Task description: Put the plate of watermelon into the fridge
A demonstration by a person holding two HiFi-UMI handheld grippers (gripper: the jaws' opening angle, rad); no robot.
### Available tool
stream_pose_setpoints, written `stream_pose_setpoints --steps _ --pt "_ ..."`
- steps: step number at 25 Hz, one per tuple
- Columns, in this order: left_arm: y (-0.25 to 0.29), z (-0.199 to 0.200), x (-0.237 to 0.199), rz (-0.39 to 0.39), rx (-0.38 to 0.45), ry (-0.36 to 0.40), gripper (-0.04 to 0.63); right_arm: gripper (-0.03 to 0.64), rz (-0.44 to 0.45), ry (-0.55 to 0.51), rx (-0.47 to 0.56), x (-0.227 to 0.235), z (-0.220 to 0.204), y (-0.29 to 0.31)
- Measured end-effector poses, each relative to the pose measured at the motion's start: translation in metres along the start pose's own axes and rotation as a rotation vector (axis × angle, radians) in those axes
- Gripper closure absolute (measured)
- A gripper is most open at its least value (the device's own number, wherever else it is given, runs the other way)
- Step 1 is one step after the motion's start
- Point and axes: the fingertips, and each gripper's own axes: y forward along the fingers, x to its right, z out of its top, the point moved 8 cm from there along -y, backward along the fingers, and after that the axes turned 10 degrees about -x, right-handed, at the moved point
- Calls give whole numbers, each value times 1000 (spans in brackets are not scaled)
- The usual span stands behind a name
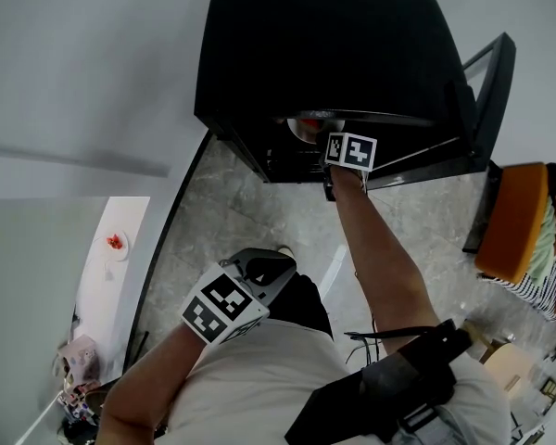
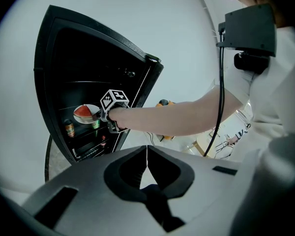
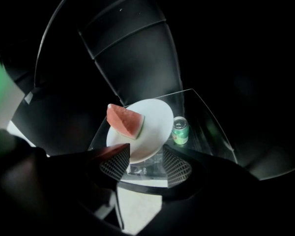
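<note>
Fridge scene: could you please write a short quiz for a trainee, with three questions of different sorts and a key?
1. True or false: the right gripper is clamped on the plate.
2. What stands on the glass shelf beside the plate? A. a green can B. a milk carton C. an egg box
3. What lies on the plate, and is the left gripper open or shut?

Key
1. False: its jaws stand apart, and the plate rests on the shelf.
2. A.
3. A watermelon wedge; shut, with nothing held.
</note>
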Motion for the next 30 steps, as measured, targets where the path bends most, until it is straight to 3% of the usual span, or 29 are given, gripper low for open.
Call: stream_pose_setpoints --steps 16,23,30 --pt "-27 -22 24 -11 29 37 581 410 -18 -39 36 -17 -36 -44" --pt "-63 -57 55 -24 64 79 581 417 13 -84 62 -56 -89 -104" --pt "-107 -117 94 -55 108 107 581 532 41 -147 61 -115 -180 -178"
